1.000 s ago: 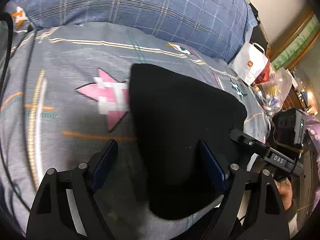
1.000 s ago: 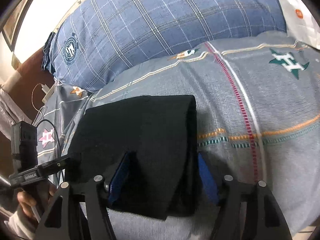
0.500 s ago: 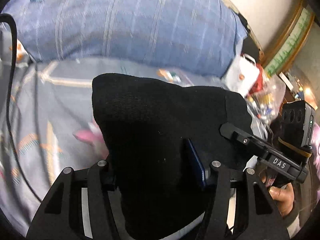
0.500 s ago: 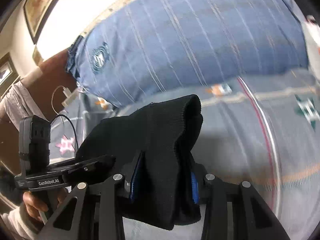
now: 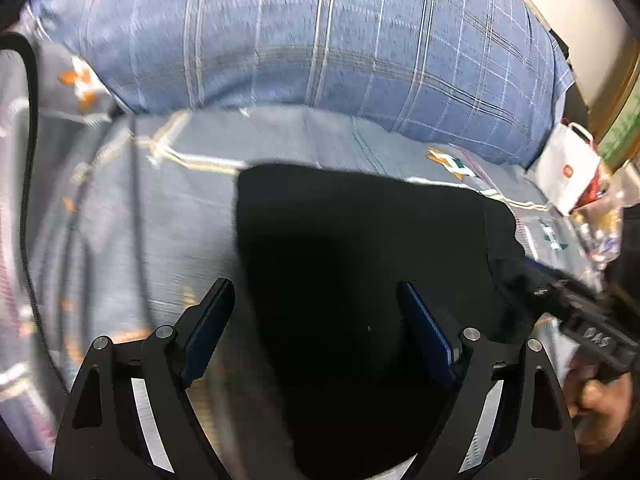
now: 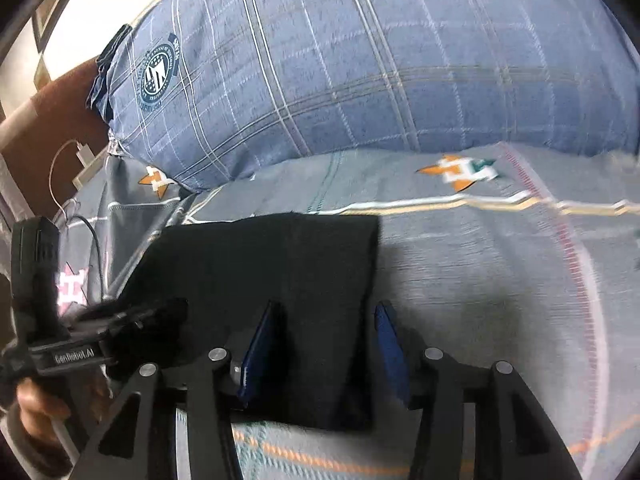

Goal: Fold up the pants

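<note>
The black pants (image 5: pixel 352 264) lie folded in a flat rectangle on the grey patterned bedspread (image 5: pixel 152 224). My left gripper (image 5: pixel 320 320) is open, its blue pads standing apart over the near left part of the pants. In the right wrist view the pants (image 6: pixel 260 272) show as a flat dark rectangle, and my right gripper (image 6: pixel 324 336) is open with its jaws astride the pants' right edge. Each gripper shows in the other's view, the right one (image 5: pixel 580 320) and the left one (image 6: pixel 80 344), both near the pants' near edge.
A large blue plaid pillow (image 5: pixel 340 40) lies across the far side of the bed, also in the right wrist view (image 6: pixel 360 60). A white bag (image 5: pixel 568 172) and clutter sit at the right. A black cable (image 5: pixel 28 160) runs along the left; a charger (image 6: pixel 82 152) lies far left.
Half a second ago both grippers were shut on the lifted pants. The pants now lie flat on the bed further toward the pillow, and both grippers have opened.
</note>
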### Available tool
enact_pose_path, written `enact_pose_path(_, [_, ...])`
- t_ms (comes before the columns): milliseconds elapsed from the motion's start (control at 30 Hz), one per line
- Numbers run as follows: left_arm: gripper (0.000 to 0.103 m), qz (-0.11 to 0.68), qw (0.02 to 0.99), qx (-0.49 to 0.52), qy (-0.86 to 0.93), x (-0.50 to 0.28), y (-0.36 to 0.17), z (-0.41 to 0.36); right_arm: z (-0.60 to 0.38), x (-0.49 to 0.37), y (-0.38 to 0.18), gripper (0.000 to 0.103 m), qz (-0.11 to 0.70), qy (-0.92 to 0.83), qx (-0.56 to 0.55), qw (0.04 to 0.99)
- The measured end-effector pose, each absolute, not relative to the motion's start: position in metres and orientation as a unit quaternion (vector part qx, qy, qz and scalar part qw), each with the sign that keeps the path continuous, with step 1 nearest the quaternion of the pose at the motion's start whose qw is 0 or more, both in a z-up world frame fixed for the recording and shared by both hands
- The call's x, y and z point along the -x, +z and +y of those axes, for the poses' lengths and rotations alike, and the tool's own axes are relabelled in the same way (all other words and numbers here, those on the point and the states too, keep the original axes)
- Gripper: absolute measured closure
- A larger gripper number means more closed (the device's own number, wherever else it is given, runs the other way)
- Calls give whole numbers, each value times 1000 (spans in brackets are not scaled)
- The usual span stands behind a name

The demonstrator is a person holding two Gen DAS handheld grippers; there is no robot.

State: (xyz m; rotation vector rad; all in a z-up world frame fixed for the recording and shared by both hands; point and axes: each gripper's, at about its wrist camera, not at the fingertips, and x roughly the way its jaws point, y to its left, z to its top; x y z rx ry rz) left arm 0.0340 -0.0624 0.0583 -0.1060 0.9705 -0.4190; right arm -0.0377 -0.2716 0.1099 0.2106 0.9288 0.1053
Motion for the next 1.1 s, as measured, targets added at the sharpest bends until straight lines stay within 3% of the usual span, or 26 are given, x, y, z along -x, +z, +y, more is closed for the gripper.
enact_pose_path(367, [17,405,901,12,-154,-12,96,-61,-239,59,157,53,419,69,-51,904])
enact_pose_path(800, [17,445,883,9,-146,-49,56,-77,-218,21,103,52,449,64,-20,891])
enact_pose_path(1100, [17,437,889,-17,-132,-30,75,-73,-212,44,125,51,451,67,-15,890])
